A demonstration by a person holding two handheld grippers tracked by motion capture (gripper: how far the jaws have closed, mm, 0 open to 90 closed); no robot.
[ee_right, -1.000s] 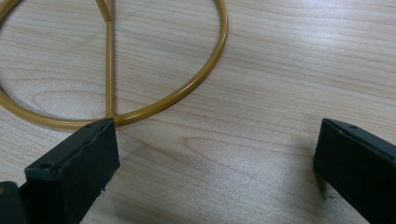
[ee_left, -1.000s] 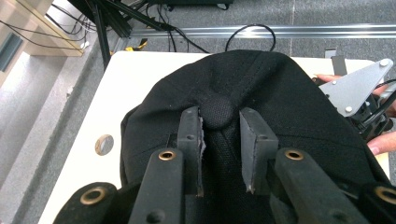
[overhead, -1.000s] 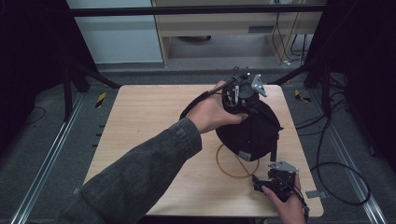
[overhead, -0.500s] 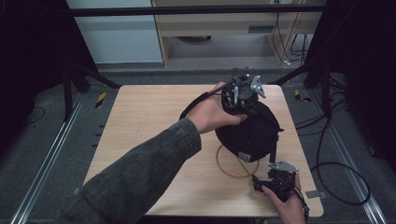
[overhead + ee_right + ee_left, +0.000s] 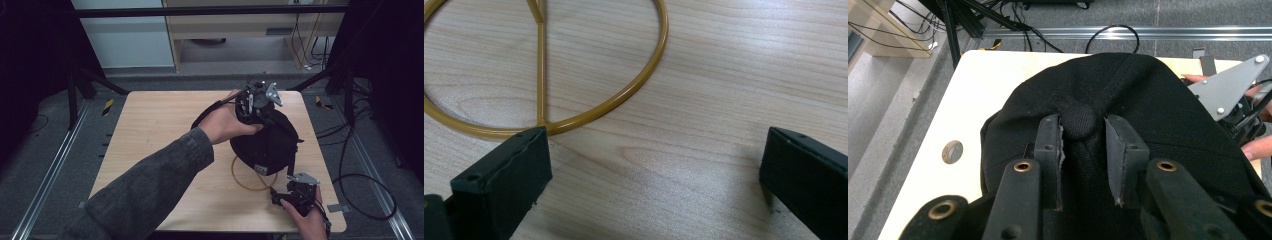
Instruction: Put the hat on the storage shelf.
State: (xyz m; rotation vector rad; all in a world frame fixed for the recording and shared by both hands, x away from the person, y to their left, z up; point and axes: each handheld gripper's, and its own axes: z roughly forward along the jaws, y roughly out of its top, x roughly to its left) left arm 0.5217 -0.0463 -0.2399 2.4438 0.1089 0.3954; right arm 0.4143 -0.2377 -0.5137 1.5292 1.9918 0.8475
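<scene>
High view: the left gripper (image 5: 256,100) rests on top of a black fabric cap (image 5: 267,145) perched on a thin yellow metal wire stand with a ring base (image 5: 246,181) at the right half of the light wooden table (image 5: 150,130), while the right gripper (image 5: 295,192) sits near the front right edge, beside that ring. Left gripper view: the jaws, nearly closed and just opened slightly, flank the cap's round crown button (image 5: 1079,121), one pad touching it. Right gripper view: the jaws stand wide apart, released, over bare wood, the ring just beyond the left jaw.
</scene>
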